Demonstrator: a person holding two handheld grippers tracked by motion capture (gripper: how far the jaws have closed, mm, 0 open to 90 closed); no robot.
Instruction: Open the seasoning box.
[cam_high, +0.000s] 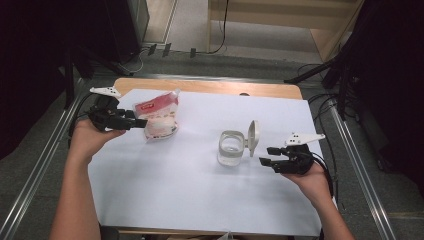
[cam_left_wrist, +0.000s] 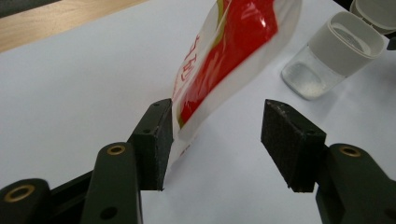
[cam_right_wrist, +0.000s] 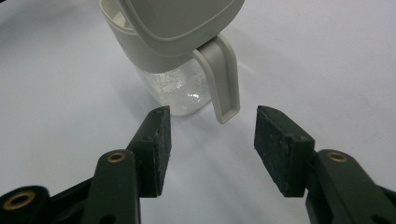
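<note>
Your left gripper has its jaws apart around the lower edge of the pouch at the table's far left; one pad touches the film, the other is clear, so nothing is clamped. The pouch looks light, soft and slick, so pinch the flat sealed edge, not the bulging middle. Your right gripper waits with jaws apart just short of the jar, whose lid stands open; the jar looks rigid but tippable, with nothing lying between it and the pouch.
</note>
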